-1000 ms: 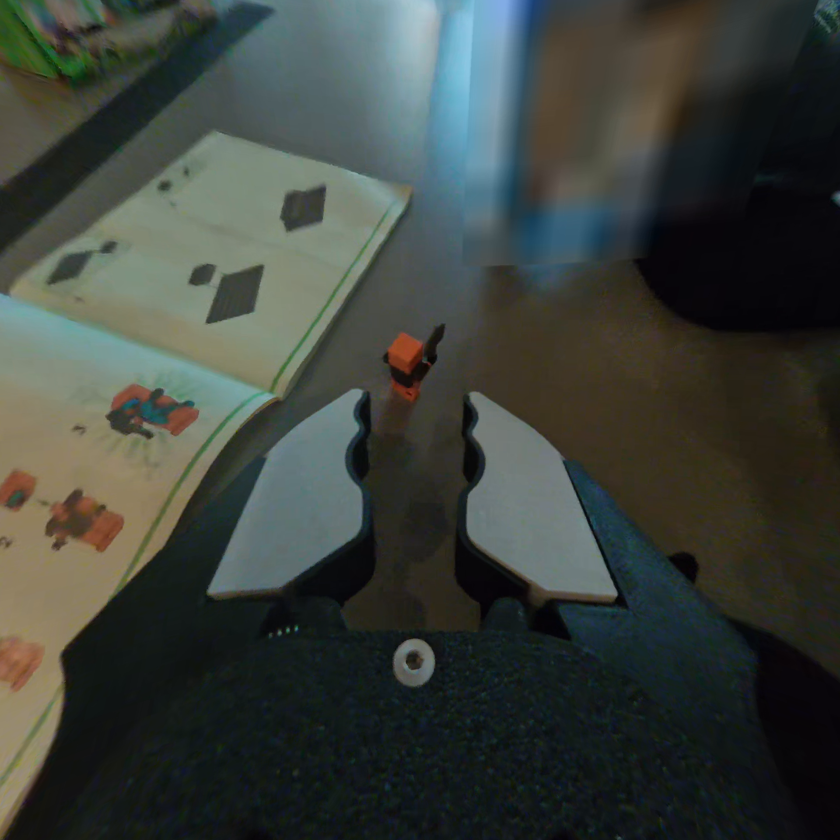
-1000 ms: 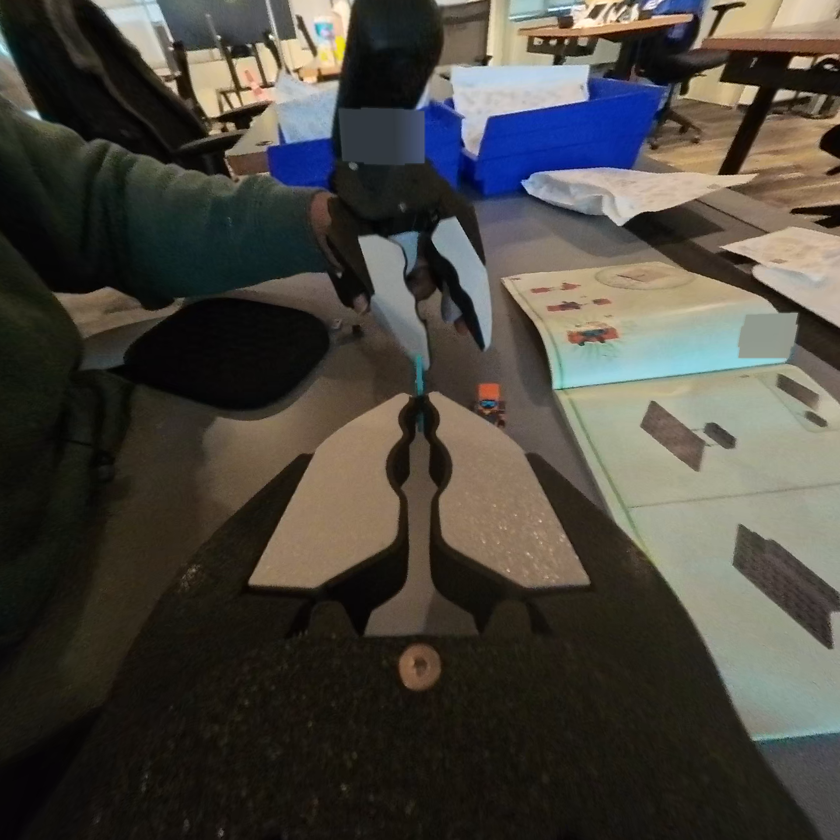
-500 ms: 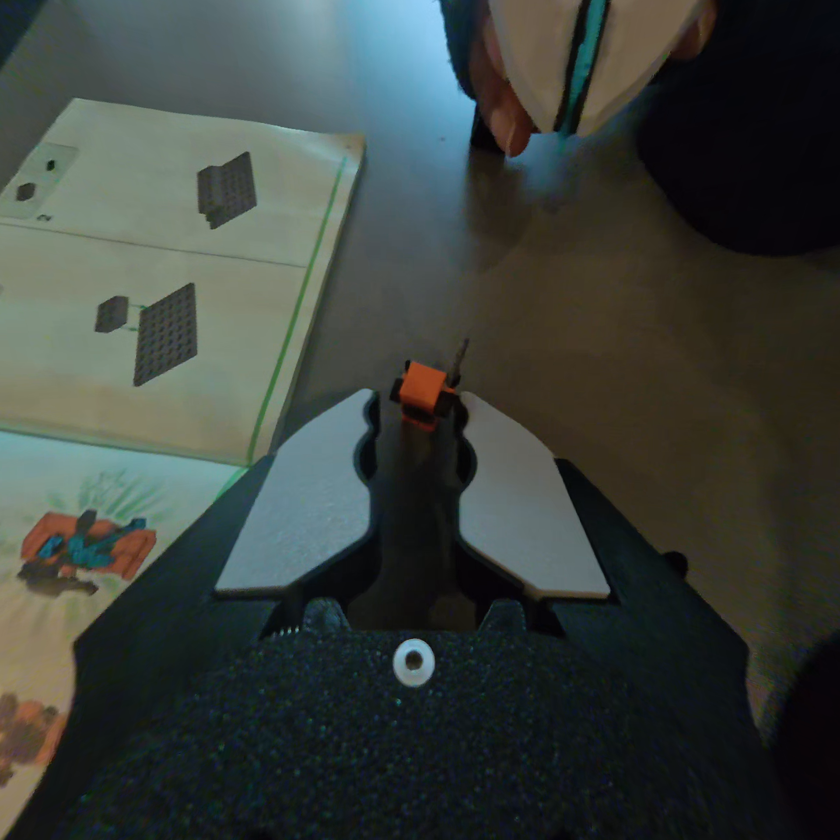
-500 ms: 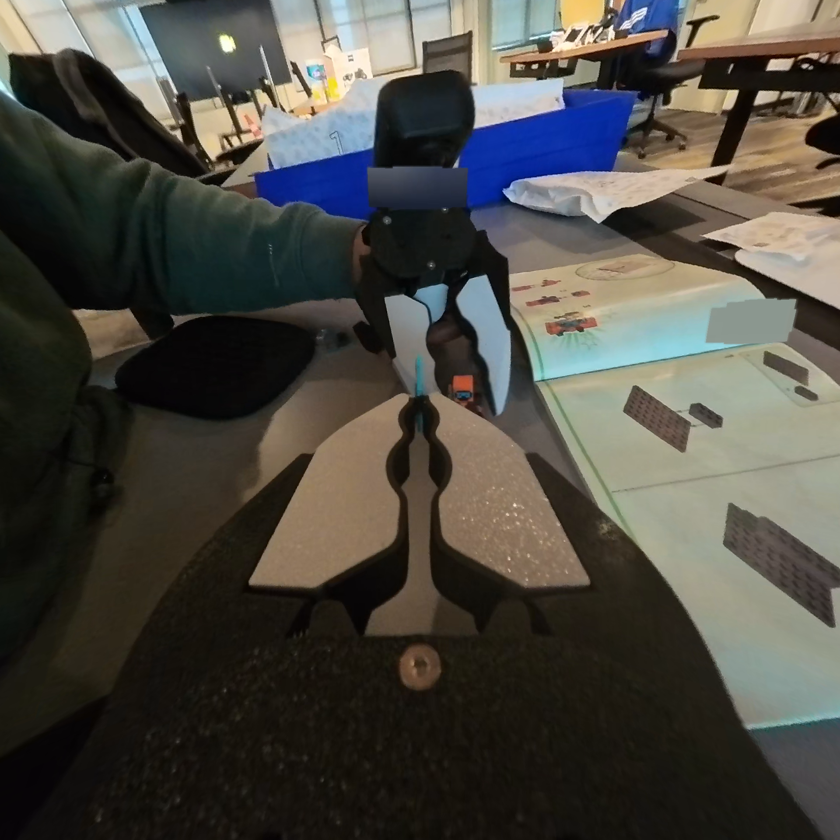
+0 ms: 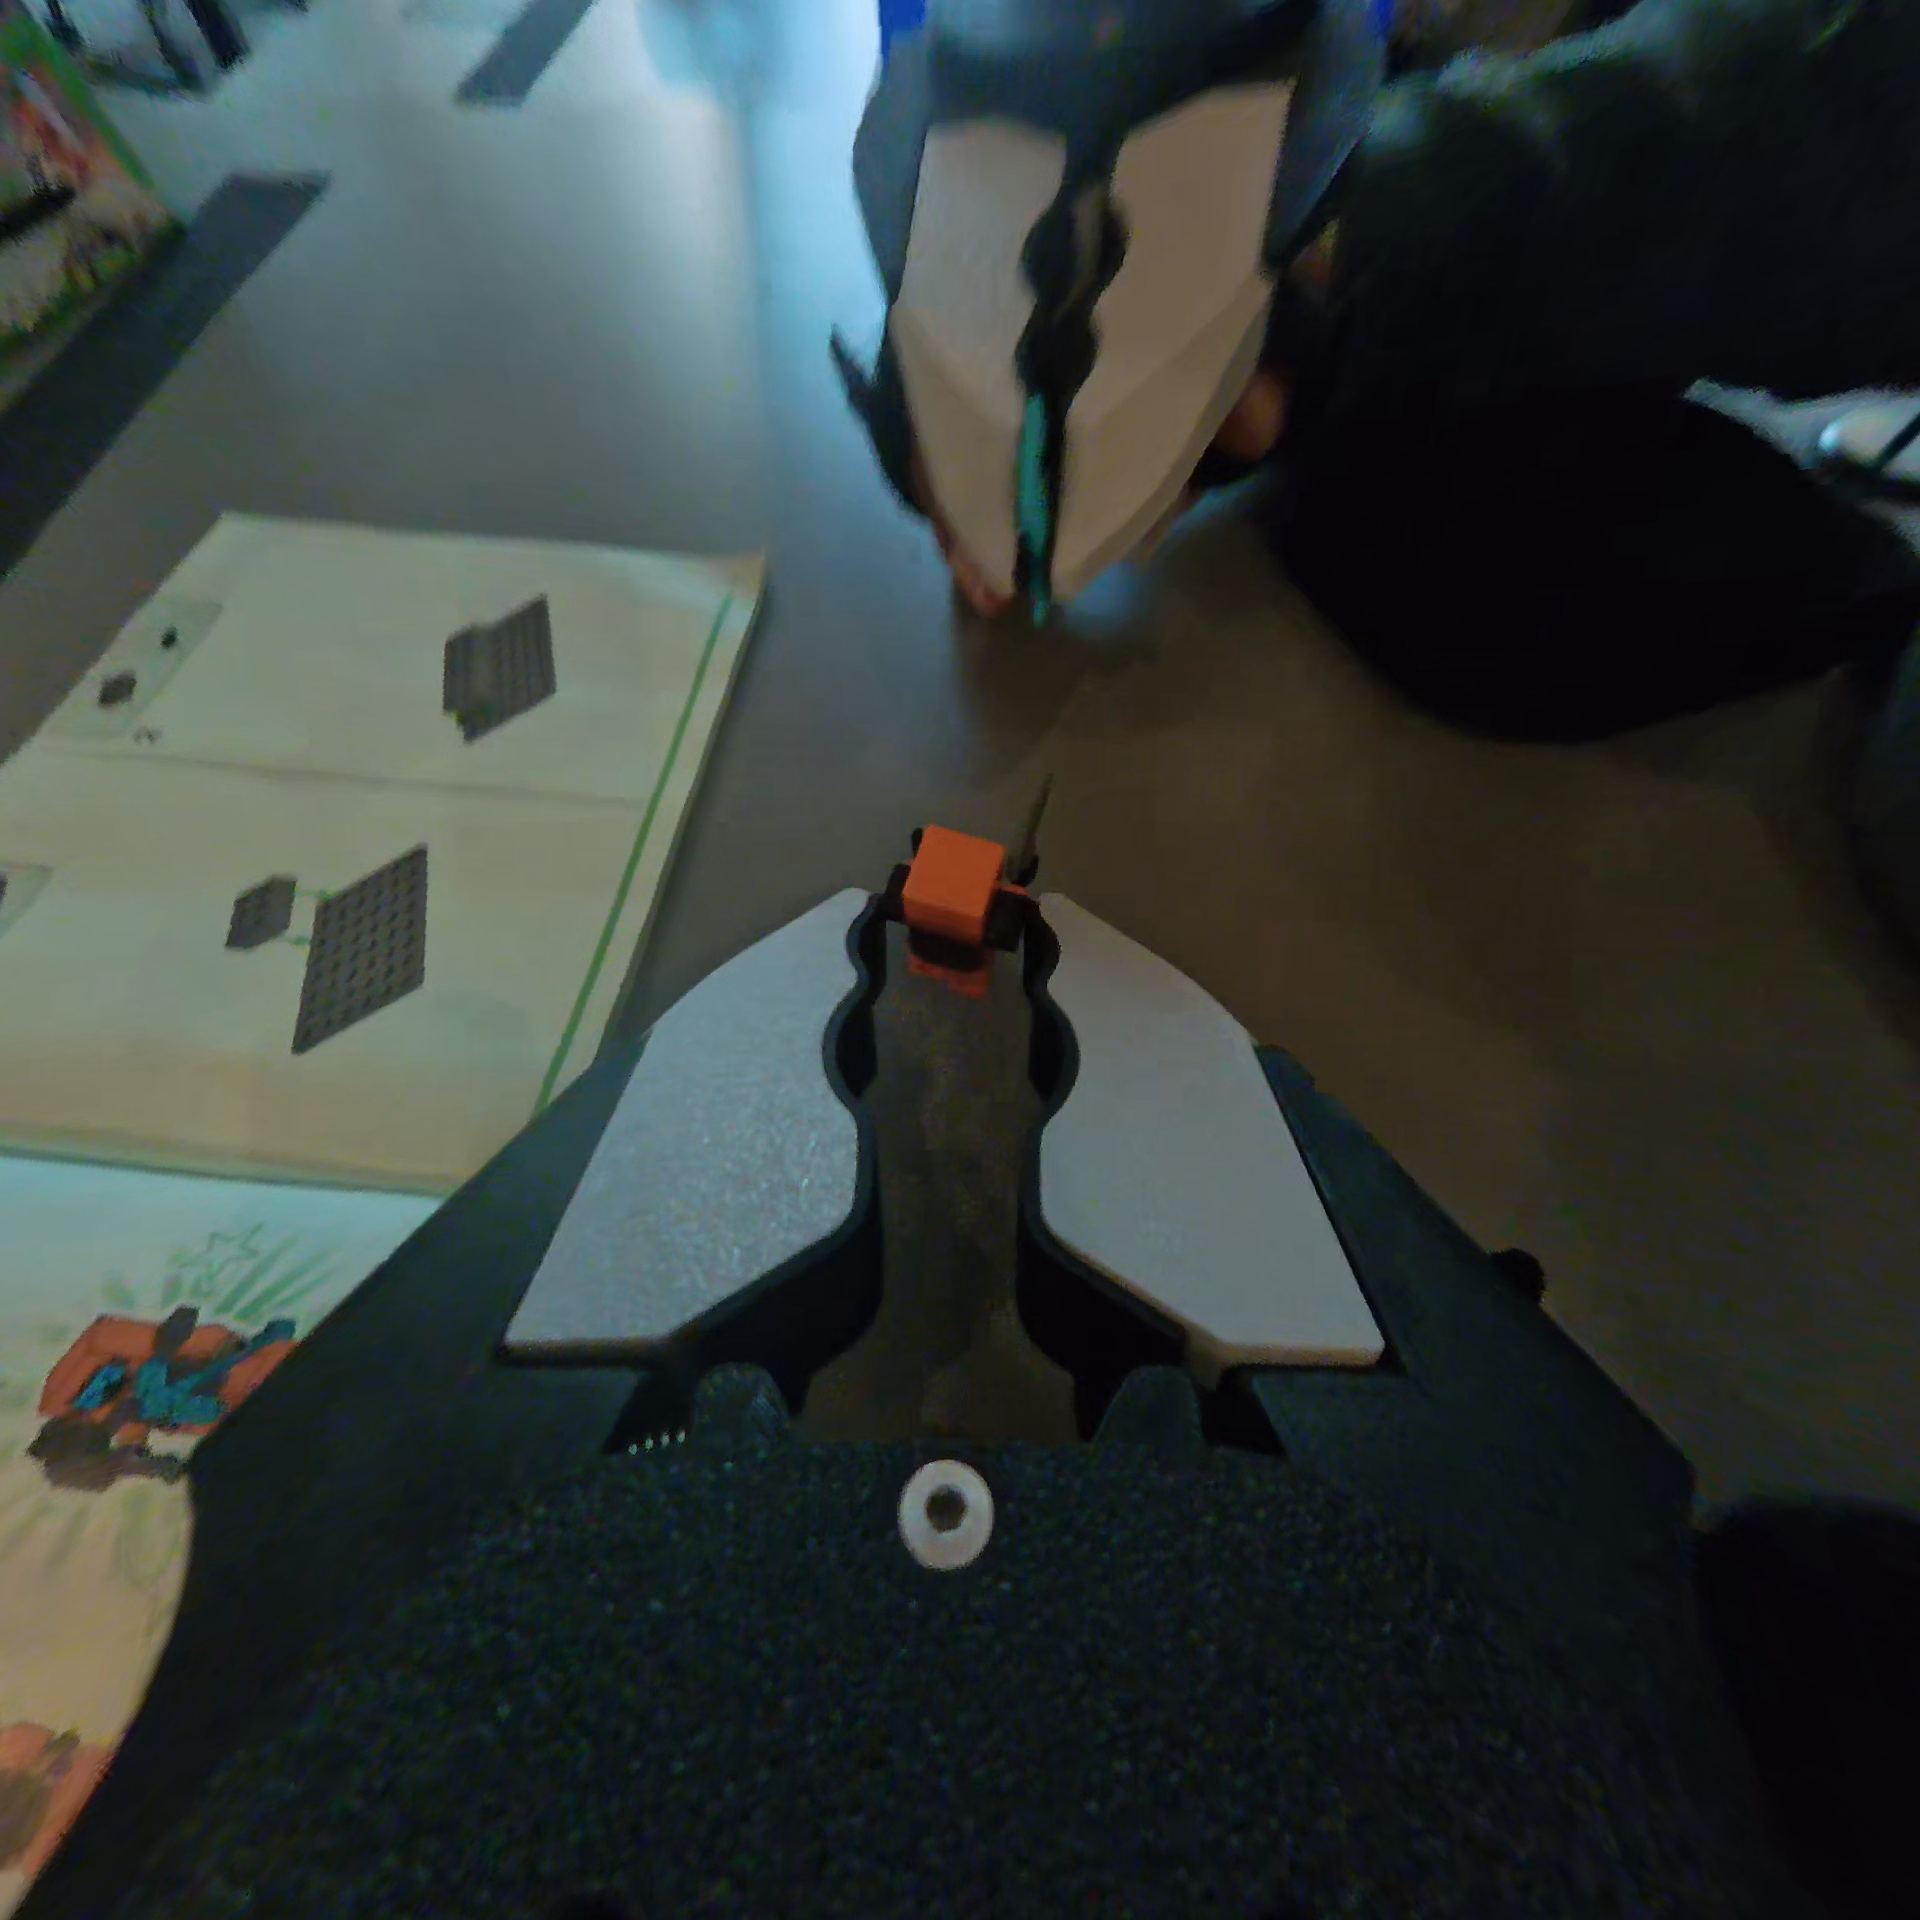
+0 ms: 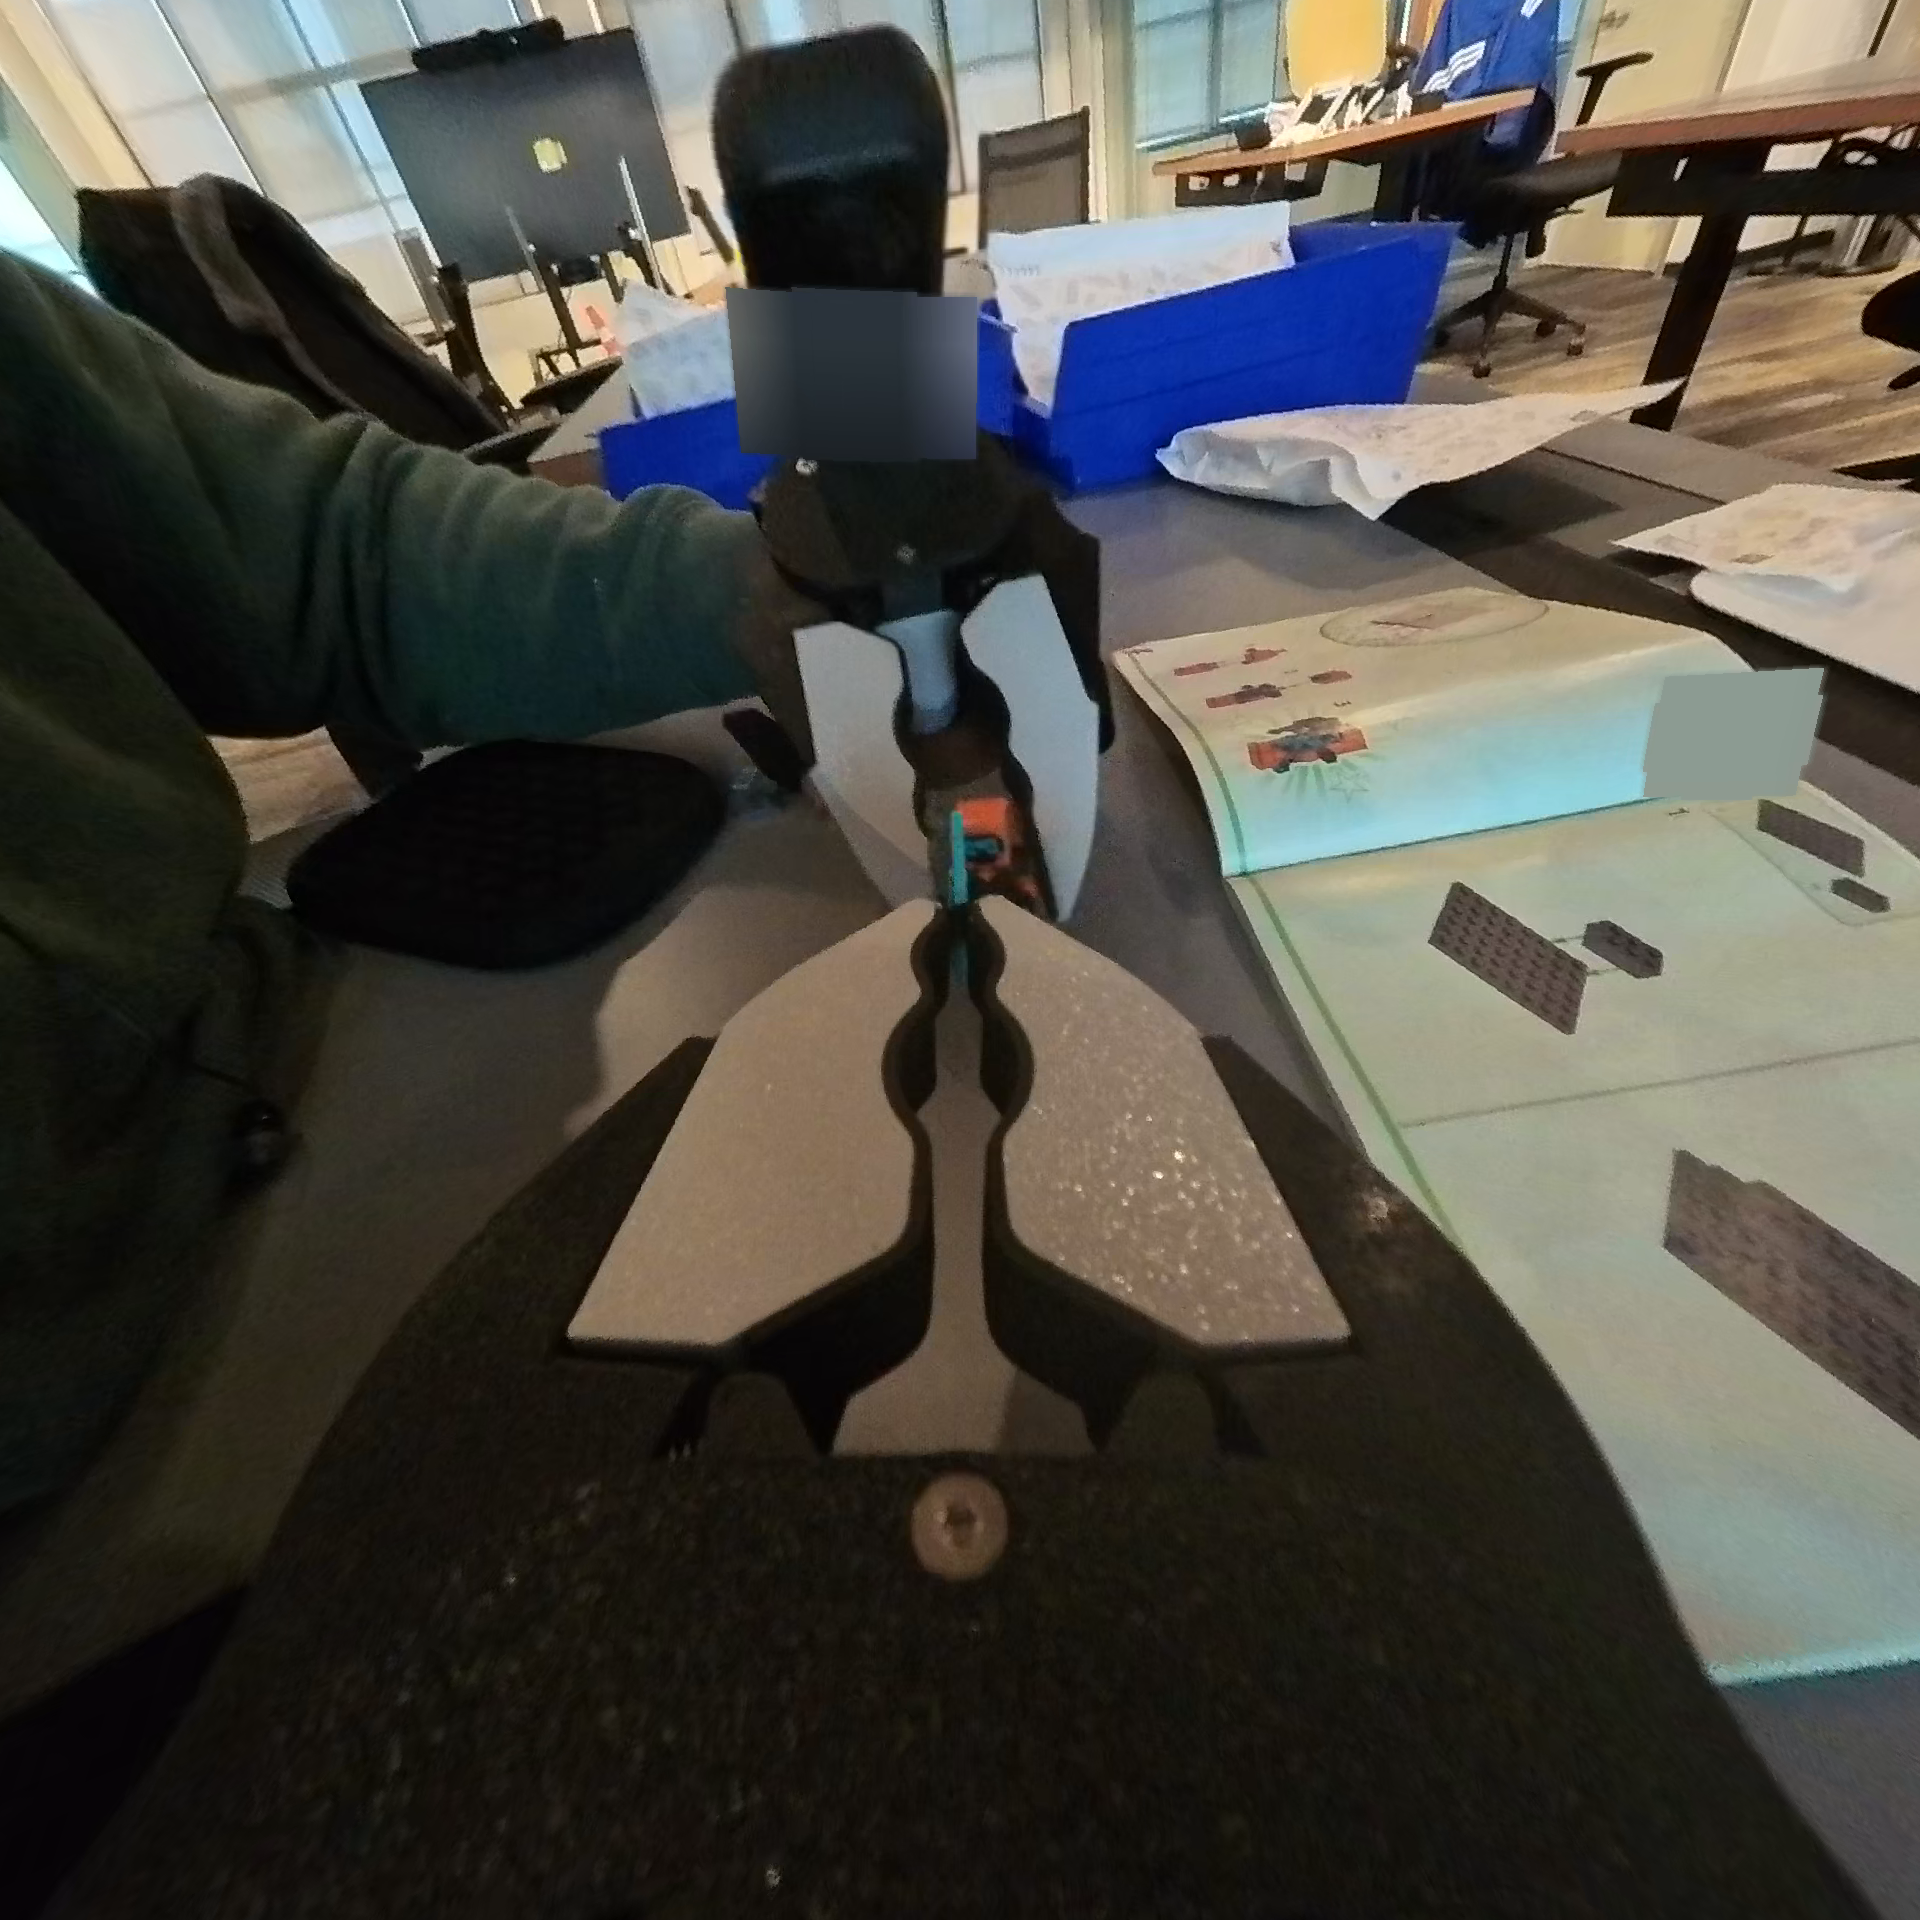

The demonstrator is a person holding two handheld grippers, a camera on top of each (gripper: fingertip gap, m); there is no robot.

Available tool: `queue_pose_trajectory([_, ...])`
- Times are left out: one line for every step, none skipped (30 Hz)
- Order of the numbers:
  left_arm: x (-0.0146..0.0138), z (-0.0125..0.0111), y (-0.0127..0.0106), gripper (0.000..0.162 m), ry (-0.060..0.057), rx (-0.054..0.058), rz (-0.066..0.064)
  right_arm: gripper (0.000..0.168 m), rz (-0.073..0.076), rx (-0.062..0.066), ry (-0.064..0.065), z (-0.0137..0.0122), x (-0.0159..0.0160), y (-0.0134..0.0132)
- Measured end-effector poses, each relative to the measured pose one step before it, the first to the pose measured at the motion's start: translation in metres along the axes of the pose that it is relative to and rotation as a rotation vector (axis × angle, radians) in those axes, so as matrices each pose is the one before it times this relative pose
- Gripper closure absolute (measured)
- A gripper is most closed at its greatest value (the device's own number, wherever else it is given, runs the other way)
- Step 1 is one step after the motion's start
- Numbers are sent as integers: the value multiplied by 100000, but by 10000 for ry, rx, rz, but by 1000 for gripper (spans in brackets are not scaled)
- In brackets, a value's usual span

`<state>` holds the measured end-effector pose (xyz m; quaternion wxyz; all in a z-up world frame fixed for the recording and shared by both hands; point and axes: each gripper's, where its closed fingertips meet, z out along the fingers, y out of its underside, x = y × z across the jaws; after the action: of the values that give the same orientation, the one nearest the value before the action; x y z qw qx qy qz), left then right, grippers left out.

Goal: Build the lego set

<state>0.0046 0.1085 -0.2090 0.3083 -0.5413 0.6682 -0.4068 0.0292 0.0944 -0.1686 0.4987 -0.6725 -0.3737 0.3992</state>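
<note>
A small orange and black lego figure (image 5: 954,896) stands on the grey table, with a thin dark piece sticking up at its right side. My left gripper (image 5: 954,920) is shut on it, with the fingertips pressing its black sides. In the right wrist view the same left gripper (image 6: 987,883) points down with the orange figure (image 6: 992,826) between its fingers. My right gripper (image 6: 954,920) is shut on a thin teal lego piece (image 6: 956,868) and holds it upright right in front of the figure. It shows blurred in the left wrist view (image 5: 1039,561) with the teal piece (image 5: 1034,488).
An open instruction booklet (image 5: 364,831) lies on the table beside the figure, also seen in the right wrist view (image 6: 1558,1091). A black pad (image 6: 499,842) lies on the other side. Blue bins (image 6: 1226,353) and white paper bags (image 6: 1403,447) stand at the back. My right fingertips sit around 6 cm from my left ones.
My left gripper moved forward over the orange figure and closed on it. My right gripper, still holding the teal piece, came closer to the figure.
</note>
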Motion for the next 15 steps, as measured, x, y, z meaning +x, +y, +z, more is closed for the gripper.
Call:
queue_pose_trajectory([344, -111, -443, 136, 69, 196, -1, 166, -17, -4, -11, 62, -89, -54])
queue_pose_trajectory([338, -108, -449, 136, 52, 211, -16, 166, -46, -15, 14, 67, -60, -28])
queue_pose_trajectory([254, -70, -372, 136, -8, 178, -4, 166, -61, -40, 16, 83, -69, 11])
queue_pose_trajectory([242, -50, -230, 136, -4, 89, 9, 166, -56, -53, 7, 103, -95, 32])
queue_pose_trajectory([232, -35, -197, 136, -16, 94, 17, 166, -57, -45, 11, 117, -92, 20])
queue_pose_trajectory([275, -18, -192, 136, 23, 100, -4, 166, -64, -46, 5, 133, -111, 29])
queue_pose_trajectory([271, -10, -171, 136, 34, 117, -46, 166, -65, -46, 1, 142, -120, 25])
queue_pose_trajectory([179, -8, -162, 136, -14, 129, -43, 166, -69, -35, -1, 122, -124, -16])
queue_pose_trajectory([123, -8, -102, 136, -44, 100, -23, 166, -74, -29, -11, 117, -144, -41])
queue_pose_trajectory([146, -15, -79, 136, -19, 90, -24, 166, -90, -30, 1, 94, -135, -66])
queue_pose_trajectory([136, -19, -75, 136, -8, 85, -47, 166, -110, -23, 14, 92, -136, -94])
queue_pose_trajectory([75, -37, -103, 136, -34, 96, -61, 166, -129, -37, 9, 91, -147, -99])
queue_pose_trajectory([137, -37, -128, 136, 22, 108, -73, 166, -152, -60, 17, 113, -148, -90])
queue_pose_trajectory([99, -66, -187, 136, 4, 132, -68, 166, -162, -65, 11, 122, -163, -91])
queue_pose_trajectory([18, -75, -179, 136, -53, 107, -32, 166, -159, -80, -22, 132, -204, -82])
